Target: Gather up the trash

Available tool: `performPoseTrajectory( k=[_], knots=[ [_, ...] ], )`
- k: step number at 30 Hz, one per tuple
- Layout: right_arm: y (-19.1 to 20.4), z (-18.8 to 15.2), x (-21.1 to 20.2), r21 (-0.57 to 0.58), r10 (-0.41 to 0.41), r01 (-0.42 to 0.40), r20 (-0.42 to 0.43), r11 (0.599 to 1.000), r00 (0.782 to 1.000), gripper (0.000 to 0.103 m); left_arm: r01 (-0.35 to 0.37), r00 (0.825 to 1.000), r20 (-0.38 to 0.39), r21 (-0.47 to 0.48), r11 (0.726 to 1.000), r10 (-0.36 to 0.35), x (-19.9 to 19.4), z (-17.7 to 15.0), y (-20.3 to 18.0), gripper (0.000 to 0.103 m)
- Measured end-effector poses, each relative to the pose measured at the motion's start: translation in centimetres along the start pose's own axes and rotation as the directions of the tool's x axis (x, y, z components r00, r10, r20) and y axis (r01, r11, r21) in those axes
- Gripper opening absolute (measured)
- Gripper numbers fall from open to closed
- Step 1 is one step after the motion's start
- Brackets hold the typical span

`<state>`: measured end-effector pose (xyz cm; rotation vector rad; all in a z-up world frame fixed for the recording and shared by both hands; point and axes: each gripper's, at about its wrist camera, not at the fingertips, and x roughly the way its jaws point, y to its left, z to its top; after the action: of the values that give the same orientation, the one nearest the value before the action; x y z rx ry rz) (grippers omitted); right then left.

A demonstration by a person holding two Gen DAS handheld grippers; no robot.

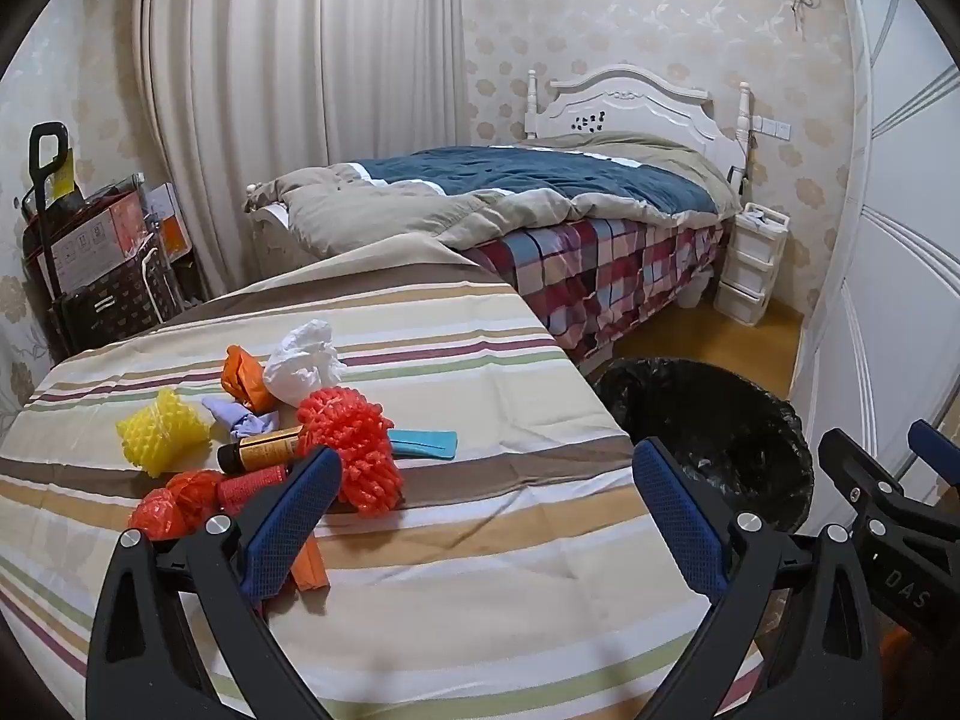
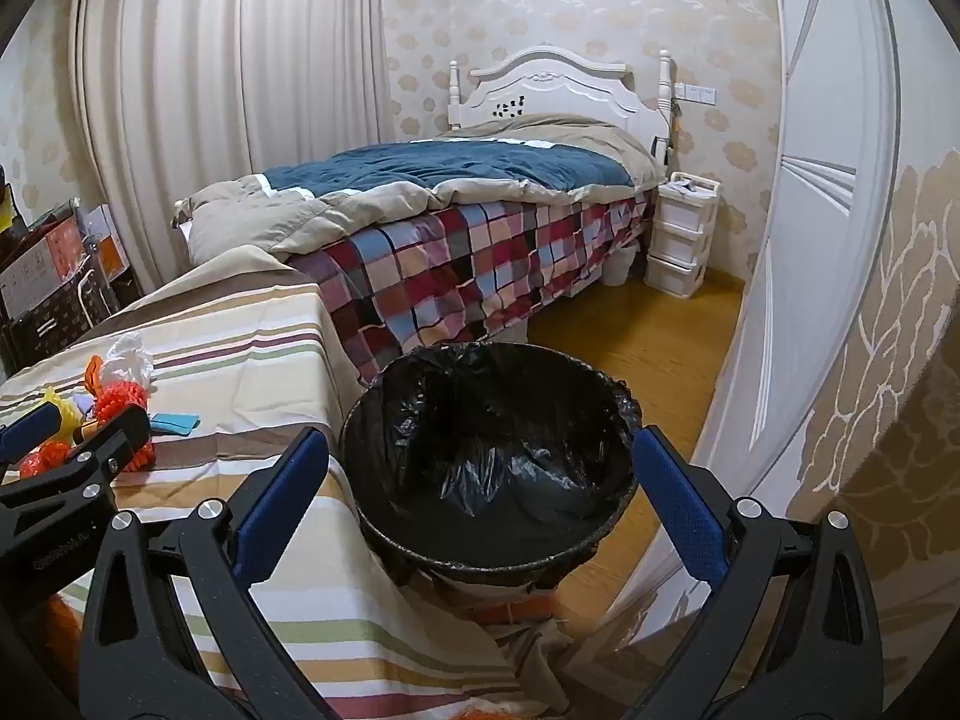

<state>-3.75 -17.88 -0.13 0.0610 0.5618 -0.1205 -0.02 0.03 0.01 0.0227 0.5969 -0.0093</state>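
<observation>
Trash lies in a pile on the striped tablecloth (image 1: pixel 456 540): a red foam net (image 1: pixel 351 450), a yellow foam net (image 1: pixel 161 429), a crumpled white tissue (image 1: pixel 306 363), an orange wrapper (image 1: pixel 243 378), a brown tube (image 1: pixel 261 450), a teal strip (image 1: pixel 423 443) and red bags (image 1: pixel 174 504). My left gripper (image 1: pixel 486 483) is open and empty, just right of the pile. The bin with a black liner (image 2: pixel 489 456) stands beside the table. My right gripper (image 2: pixel 477 483) is open and empty above the bin's near rim. The pile also shows at the left of the right wrist view (image 2: pixel 120 402).
A bed (image 1: pixel 540 210) with a plaid cover stands behind the table. White plastic drawers (image 1: pixel 750 264) sit by the headboard. Boxes and a trolley (image 1: pixel 90 264) stand at the left wall. A white wardrobe (image 2: pixel 798 240) is on the right, with wooden floor (image 2: pixel 630 348) between.
</observation>
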Motion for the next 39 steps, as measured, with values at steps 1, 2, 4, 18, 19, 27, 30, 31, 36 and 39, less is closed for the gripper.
performPoseTrajectory(
  k=[1, 2, 4, 18, 19, 27, 30, 31, 36, 39],
  knots=[
    [0.0, 0.0, 0.0, -0.001, -0.002, 0.002, -0.003, 1.0, 1.0, 0.099, -0.001, 1.0, -0.001, 0.0, 1.0, 0.001, 0.0, 0.0, 0.0, 0.097],
    [0.0, 0.0, 0.0, -0.001, -0.002, 0.002, -0.001, 1.0, 1.0, 0.099, -0.003, 1.0, 0.008, 0.004, 1.0, 0.003, -0.1, 0.0, 0.0, 0.097],
    [-0.1, 0.0, 0.0, -0.002, -0.004, 0.004, 0.0, 1.0, 1.0, 0.099, -0.002, 1.0, 0.0, 0.002, 1.0, 0.002, 0.0, 0.0, 0.0, 0.097],
    [-0.2, -0.1, 0.1, 0.003, 0.0, 0.0, -0.006, 1.0, 1.0, 0.099, -0.017, 1.0, -0.018, 0.001, 1.0, 0.017, -1.5, -0.1, -0.8, 0.097],
    [-0.2, -0.1, 0.0, 0.003, 0.0, 0.0, -0.006, 1.0, 1.0, 0.099, -0.011, 1.0, -0.017, -0.002, 1.0, 0.011, -1.0, -0.4, 0.1, 0.097],
    [-0.1, -0.2, 0.1, 0.004, 0.001, -0.001, -0.007, 1.0, 1.0, 0.099, -0.005, 1.0, -0.019, -0.013, 1.0, 0.005, 0.0, -0.4, 0.9, 0.097],
    [-0.1, -0.2, 0.2, 0.005, 0.004, -0.004, -0.009, 1.0, 1.0, 0.099, -0.005, 1.0, -0.02, -0.01, 1.0, 0.004, 0.2, -0.4, 0.7, 0.097],
    [-0.1, -0.2, 0.2, 0.005, 0.004, -0.004, -0.009, 1.0, 1.0, 0.099, -0.005, 1.0, -0.02, -0.01, 1.0, 0.005, 0.1, -0.5, 0.7, 0.097],
    [-0.1, -0.2, 0.3, 0.005, 0.003, -0.003, -0.01, 1.0, 1.0, 0.099, -0.005, 1.0, -0.021, -0.01, 1.0, 0.005, 0.1, -0.4, 0.8, 0.097],
    [-0.1, -0.2, 0.4, 0.006, 0.005, -0.005, -0.011, 1.0, 1.0, 0.099, -0.006, 1.0, -0.021, -0.01, 1.0, 0.006, 0.1, -0.4, 0.8, 0.097]
  ],
)
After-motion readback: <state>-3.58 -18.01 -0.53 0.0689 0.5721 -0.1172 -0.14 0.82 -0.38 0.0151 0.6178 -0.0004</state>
